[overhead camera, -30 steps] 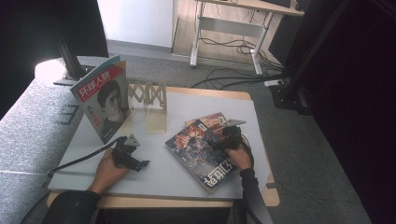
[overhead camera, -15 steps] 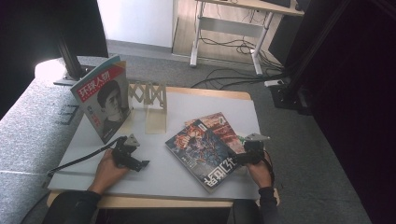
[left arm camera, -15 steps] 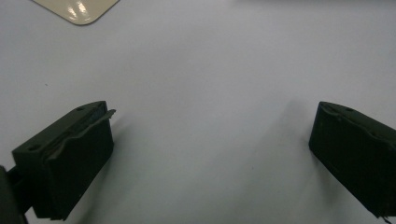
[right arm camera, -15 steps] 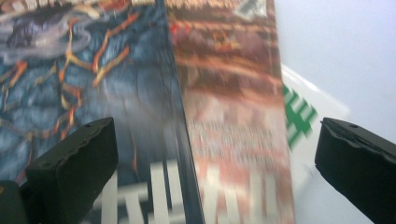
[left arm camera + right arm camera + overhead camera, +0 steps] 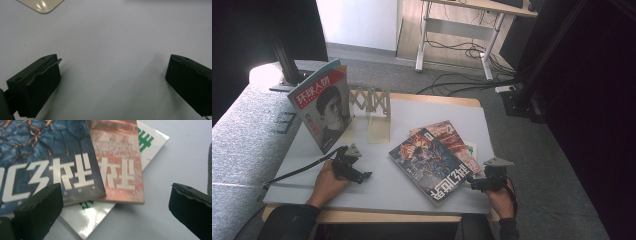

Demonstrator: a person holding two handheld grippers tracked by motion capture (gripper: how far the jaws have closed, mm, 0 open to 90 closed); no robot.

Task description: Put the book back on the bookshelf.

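Grey table (image 5: 377, 165) bears stacked magazines (image 5: 434, 157); both tongs, left (image 5: 362, 176) and right (image 5: 473, 184), gape empty.

Bottom magazine (image 5: 150, 142) — mostly covered

1. A magazine with a portrait cover (image 5: 323, 111) stood upright, leaning against the left end of the wooden rack (image 5: 371, 101).
2. The rack stood at the far side of the grey table (image 5: 422, 112).
3. A cream flat base (image 5: 378, 130) lay just in front of the rack.
4. A desk frame (image 5: 457, 30) stood well behind the rack, with cables (image 5: 452, 82) on the floor.
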